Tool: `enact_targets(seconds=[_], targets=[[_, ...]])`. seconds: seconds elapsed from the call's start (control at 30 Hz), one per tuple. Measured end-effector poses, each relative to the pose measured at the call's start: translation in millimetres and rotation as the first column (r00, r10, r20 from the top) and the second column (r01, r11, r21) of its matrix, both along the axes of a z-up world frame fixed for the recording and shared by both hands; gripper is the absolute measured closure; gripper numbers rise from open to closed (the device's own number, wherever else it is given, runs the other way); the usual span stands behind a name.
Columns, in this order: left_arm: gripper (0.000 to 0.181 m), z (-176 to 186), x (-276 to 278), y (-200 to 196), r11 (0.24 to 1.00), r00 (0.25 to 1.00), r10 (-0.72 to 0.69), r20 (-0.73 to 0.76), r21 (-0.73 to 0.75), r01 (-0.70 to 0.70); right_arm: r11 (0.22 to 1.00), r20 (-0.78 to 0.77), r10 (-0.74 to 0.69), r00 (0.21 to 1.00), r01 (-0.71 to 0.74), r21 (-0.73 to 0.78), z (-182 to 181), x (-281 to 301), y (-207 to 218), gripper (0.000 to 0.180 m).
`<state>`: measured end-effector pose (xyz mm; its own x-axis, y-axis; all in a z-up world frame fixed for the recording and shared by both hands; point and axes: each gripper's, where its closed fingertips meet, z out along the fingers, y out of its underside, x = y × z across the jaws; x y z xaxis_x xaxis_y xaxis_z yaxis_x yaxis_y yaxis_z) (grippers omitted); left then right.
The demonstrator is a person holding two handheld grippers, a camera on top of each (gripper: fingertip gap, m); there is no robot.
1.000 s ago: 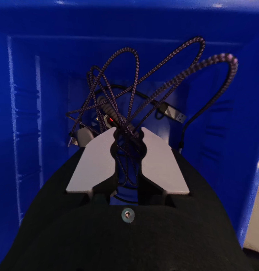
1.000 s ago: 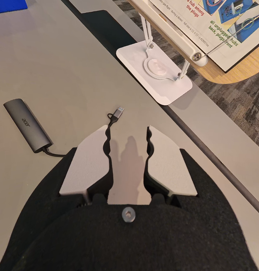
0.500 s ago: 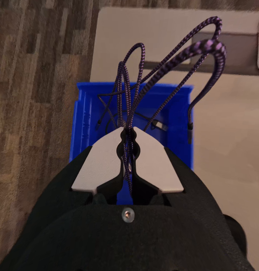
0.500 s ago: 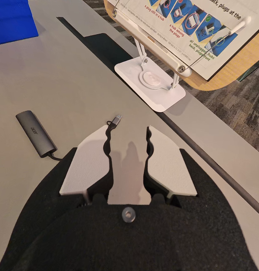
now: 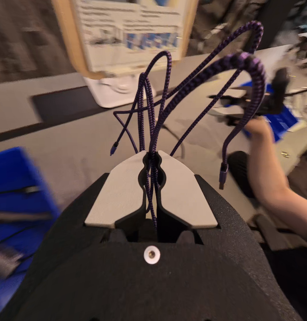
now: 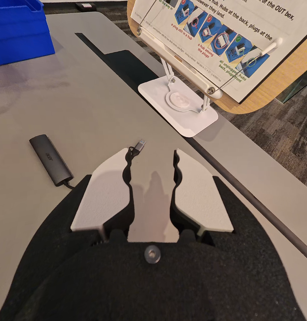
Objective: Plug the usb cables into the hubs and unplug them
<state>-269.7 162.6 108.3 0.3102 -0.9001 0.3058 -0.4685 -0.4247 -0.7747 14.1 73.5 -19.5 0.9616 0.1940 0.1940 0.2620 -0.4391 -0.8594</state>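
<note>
My left gripper (image 5: 152, 153) is shut on a bundle of purple braided USB cables (image 5: 168, 97) and holds it in the air above the grey table (image 5: 71, 147). The loops stand up above the fingers. One plug (image 5: 223, 175) hangs at the right, a smaller plug (image 5: 113, 148) at the left. My right gripper (image 6: 151, 150) is open and empty, low over the table (image 6: 79, 107). A dark grey hub (image 6: 51, 159) lies to its left. The hub's own cable runs under my left finger and ends in a USB plug (image 6: 140, 145) just past the fingertip.
A blue bin (image 5: 15, 187) stands at the left, also seen in the right wrist view (image 6: 19, 31). A white stand (image 6: 178, 104) holds an instruction board (image 6: 227, 40) at the table's far edge. A person's forearm (image 5: 270, 182) shows at the right. My hands' fingertips stand some 35 cm from each other. The USB plug (image 6: 140, 145) is about 15 cm from my right fingertips and 40 cm from my left.
My left gripper lifted the purple cable bundle out of the blue bin and swung right over the table. My right gripper stayed open and drew back slightly from the hub.
</note>
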Motion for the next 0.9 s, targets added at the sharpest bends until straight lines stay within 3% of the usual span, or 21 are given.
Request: enact_targets(seconds=[0.17,0.37,0.5,0.7,0.9], targets=[[0.174,-35.9,53.6,-91.6,0.963,0.971,-0.217,0.103,-0.139,0.23,1.0,0.016,0.013,1.0,-0.013,-0.014,0.2,2.8,-6.6,0.134],[0.174,-75.9,92.0,-149.2,0.901,0.919,-0.341,0.197,-0.211,0.38,0.996,0.015,0.085,0.996,-0.085,-0.003,3.6,-2.5,-15.7,0.134],[0.175,-89.4,100.6,-152.5,0.878,0.897,-0.376,0.233,-0.219,0.426,0.975,-0.02,0.222,0.975,-0.222,-0.01,0.1,-26.1,-20.3,0.133],[0.175,-87.7,103.0,-138.1,0.865,0.892,-0.35,0.285,-0.266,0.424,0.881,0.017,0.472,0.882,-0.471,-0.042,-6.2,-81.1,-32.0,0.134],[0.174,-86.4,103.4,-122.2,0.895,0.912,-0.319,0.257,-0.233,0.379,0.86,0.022,0.511,0.859,-0.511,-0.017,0.9,-107.7,-24.4,0.136]])
